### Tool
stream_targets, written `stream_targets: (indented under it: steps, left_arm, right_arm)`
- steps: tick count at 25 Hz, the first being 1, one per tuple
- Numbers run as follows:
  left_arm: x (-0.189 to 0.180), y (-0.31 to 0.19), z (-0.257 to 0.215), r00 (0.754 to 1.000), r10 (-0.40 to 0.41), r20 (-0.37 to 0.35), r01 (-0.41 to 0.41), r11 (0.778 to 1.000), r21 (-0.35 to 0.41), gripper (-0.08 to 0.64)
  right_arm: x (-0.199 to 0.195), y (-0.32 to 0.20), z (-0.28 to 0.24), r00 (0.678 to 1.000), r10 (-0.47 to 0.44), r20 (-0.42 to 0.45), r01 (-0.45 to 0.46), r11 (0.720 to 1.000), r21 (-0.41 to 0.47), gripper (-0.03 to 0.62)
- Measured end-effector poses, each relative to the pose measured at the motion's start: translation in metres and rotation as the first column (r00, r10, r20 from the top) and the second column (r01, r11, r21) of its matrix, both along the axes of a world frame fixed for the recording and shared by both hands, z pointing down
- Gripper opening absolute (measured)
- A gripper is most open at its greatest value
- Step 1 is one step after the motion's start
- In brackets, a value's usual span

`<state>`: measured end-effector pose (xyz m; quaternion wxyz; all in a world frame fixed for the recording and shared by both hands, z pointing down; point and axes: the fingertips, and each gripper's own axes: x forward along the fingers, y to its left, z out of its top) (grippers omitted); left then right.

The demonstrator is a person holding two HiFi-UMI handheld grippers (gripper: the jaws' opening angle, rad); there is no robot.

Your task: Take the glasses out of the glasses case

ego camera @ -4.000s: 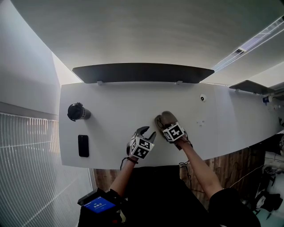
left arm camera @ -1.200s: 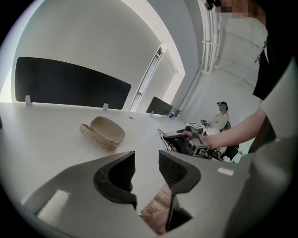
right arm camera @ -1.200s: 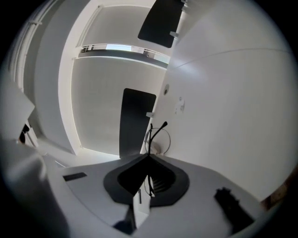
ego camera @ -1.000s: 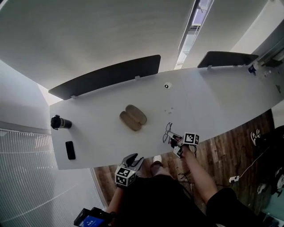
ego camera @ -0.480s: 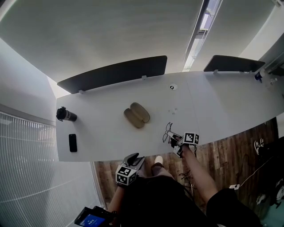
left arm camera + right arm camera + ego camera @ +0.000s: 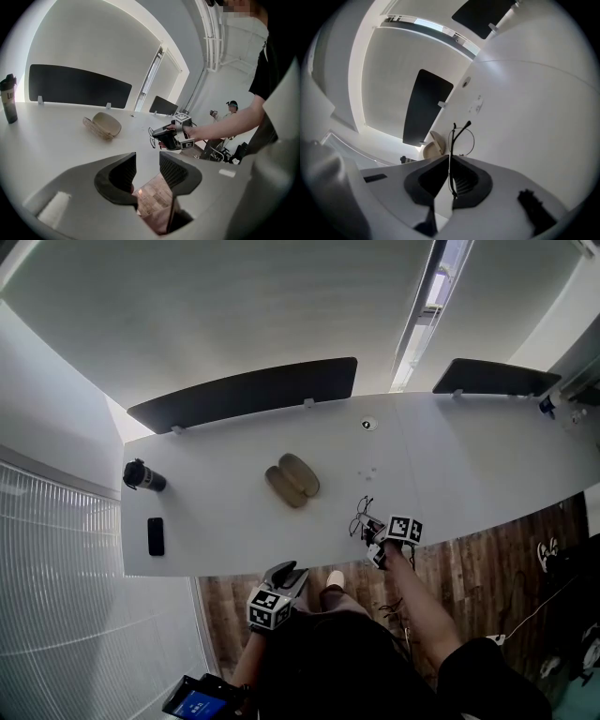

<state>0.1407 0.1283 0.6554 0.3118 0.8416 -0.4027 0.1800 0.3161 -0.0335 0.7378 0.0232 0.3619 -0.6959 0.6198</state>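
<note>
The glasses [image 6: 461,138] are pinched in the right hand-held gripper [image 6: 450,159]. Its two jaws are pressed together on a thin dark part of the wire frame, and the lenses and one arm stick out past the fingertips. The glasses sit over the white counter [image 6: 450,465], close to its near edge. I cannot tell whether they touch the surface.

Beyond the right hand-held gripper and off to its left, well apart from it, the tan glasses case [image 6: 292,480] lies open on the counter with its two halves spread side by side.

The left hand-held gripper [image 6: 146,171] hangs off the counter's near edge, left of the right one and nearer the person. Its jaws stand apart with nothing between them, and only wooden floor [image 6: 487,559] shows through the gap.

Far to the left of the left hand-held gripper, a dark bottle [image 6: 142,475] stands on the counter, with a black phone [image 6: 156,536] lying flat just in front of it. A dark divider panel [image 6: 244,390] runs along the counter's far edge.
</note>
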Motion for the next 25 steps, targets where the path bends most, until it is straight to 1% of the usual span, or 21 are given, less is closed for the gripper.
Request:
stream_targets:
  steps: [2,4,6,8,9,11,14,16,18,21,22,24,25]
  left_arm:
    - [0.002,-0.004,-0.007,1.0,-0.002,-0.003,0.002,1.0,0.013,0.164]
    - [0.002,-0.007,-0.011,1.0,-0.005,-0.003,0.006,1.0,0.023,0.164]
    - [0.001,-0.008,-0.013,1.0,-0.01,-0.004,0.01,1.0,0.029,0.164]
    - [-0.002,-0.006,-0.009,1.0,-0.009,-0.001,0.009,1.0,0.027,0.164]
    - [-0.003,-0.004,-0.008,1.0,-0.011,0.001,0.011,1.0,0.026,0.164]
    - [-0.008,-0.003,-0.006,1.0,-0.023,0.004,0.023,0.999,0.024,0.164]
    - [-0.015,-0.002,-0.006,0.999,-0.042,0.008,0.042,0.999,0.023,0.163]
    - [-0.019,-0.002,-0.006,0.999,-0.05,0.009,0.05,0.999,0.023,0.163]
    - [-0.022,-0.002,-0.007,0.998,-0.054,0.007,0.054,0.998,0.021,0.163]
    - [-0.026,0.0,-0.007,0.998,-0.057,0.009,0.057,0.998,0.019,0.163]
    - [-0.028,0.0,-0.006,0.998,-0.058,0.011,0.057,0.998,0.018,0.162]
    - [-0.03,-0.001,-0.004,0.998,-0.059,0.012,0.059,0.998,0.016,0.155]
    - [-0.03,-0.002,-0.004,0.998,-0.06,0.011,0.06,0.998,0.016,0.155]
  right_arm:
    - [0.001,0.002,0.004,0.993,-0.058,-0.105,0.059,0.998,0.0,0.014]
    - [-0.002,0.003,0.007,0.977,-0.12,-0.175,0.122,0.993,0.0,0.014]
    - [-0.001,0.0,0.012,0.971,-0.13,-0.199,0.129,0.992,-0.02,0.014]
    - [0.0,-0.002,0.02,0.97,-0.127,-0.209,0.118,0.991,-0.058,0.014]
    - [0.0,-0.001,0.024,0.966,-0.14,-0.218,0.126,0.989,-0.079,0.014]
    - [-0.003,0.002,0.032,0.952,-0.186,-0.244,0.163,0.98,-0.112,0.014]
    - [-0.004,0.005,0.043,0.919,-0.236,-0.316,0.206,0.97,-0.126,0.014]
    - [-0.007,0.005,0.048,0.886,-0.28,-0.37,0.25,0.96,-0.128,0.014]
    - [-0.011,0.006,0.049,0.844,-0.329,-0.424,0.308,0.944,-0.118,0.014]
    - [-0.012,0.007,0.048,0.783,-0.345,-0.518,0.349,0.932,-0.093,0.015]
    - [-0.011,0.006,0.048,0.75,-0.346,-0.563,0.366,0.927,-0.082,0.018]
    - [-0.012,0.004,0.046,0.676,-0.355,-0.646,0.418,0.907,-0.061,0.02]
    - [-0.013,0.003,0.044,0.655,-0.355,-0.667,0.436,0.898,-0.05,0.02]
